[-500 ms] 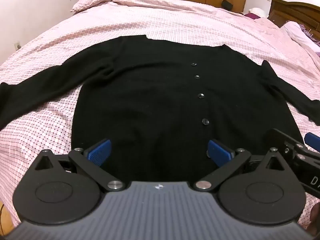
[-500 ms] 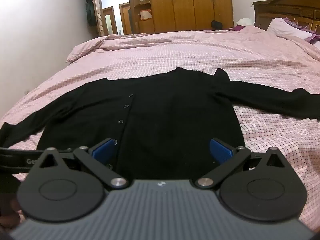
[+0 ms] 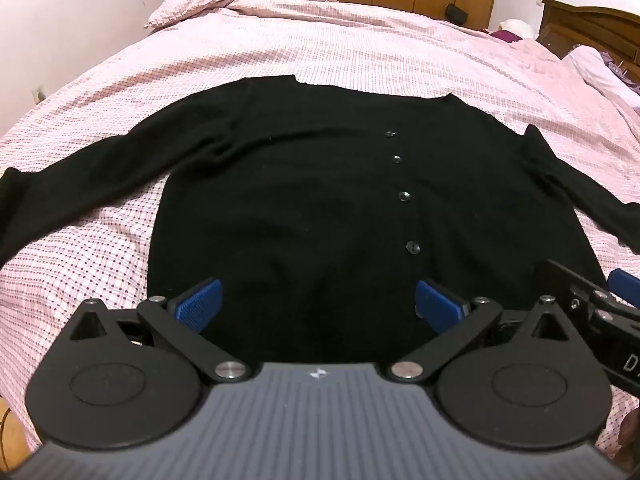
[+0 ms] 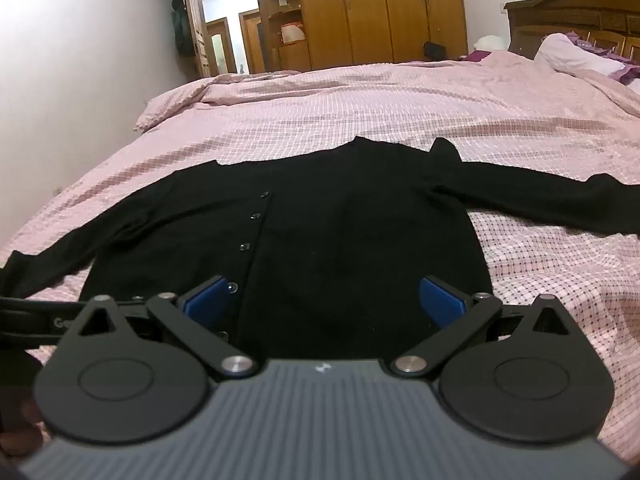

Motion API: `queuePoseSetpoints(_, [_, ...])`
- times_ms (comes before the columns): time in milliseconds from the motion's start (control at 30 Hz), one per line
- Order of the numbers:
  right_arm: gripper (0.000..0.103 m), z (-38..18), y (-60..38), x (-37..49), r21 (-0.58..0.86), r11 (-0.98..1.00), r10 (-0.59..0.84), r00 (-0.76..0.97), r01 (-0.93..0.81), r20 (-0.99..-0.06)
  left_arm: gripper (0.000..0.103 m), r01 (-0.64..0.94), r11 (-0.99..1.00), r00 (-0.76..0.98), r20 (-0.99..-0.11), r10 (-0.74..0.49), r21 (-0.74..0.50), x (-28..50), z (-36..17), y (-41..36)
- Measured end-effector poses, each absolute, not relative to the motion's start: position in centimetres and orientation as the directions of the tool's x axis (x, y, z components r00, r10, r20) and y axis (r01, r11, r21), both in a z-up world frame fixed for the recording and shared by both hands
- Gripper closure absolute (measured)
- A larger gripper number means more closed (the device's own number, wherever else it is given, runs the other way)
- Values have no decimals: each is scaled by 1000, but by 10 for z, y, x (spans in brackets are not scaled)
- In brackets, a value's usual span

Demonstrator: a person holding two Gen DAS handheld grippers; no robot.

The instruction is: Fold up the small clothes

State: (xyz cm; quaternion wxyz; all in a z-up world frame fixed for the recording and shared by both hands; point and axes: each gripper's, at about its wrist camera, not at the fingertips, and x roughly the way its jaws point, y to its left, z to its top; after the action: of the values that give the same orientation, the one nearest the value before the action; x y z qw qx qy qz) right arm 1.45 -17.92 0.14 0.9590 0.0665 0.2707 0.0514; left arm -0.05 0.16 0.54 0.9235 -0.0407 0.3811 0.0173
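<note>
Black knit cardigan (image 3: 304, 208) is lying flat and buttoned on the pink checked bed cover (image 3: 360, 60), filling mid-frame in both views, sleeves spreading toward left and right edges. Nothing is looking folded yet; every fold is remaining, by my reading. Left hand-held gripper (image 3: 318, 304) and right hand-held gripper (image 4: 324, 300) are both hovering at the hem, lower centre, jaws spread wide, gripping nothing. No containers are showing.

Bare bedspread (image 3: 360, 40) lies at twelve o'clock beyond the cardigan (image 3: 300, 200); its sleeves (image 4: 560, 200) span nine and three o'clock.
</note>
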Motion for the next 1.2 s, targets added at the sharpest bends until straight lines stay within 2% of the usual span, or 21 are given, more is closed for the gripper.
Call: queuePoseSetpoints(1200, [0, -7, -181, 16, 170, 984, 135, 851, -56, -507, 0, -68, 996, 714, -700, 5, -63, -3, 5, 3])
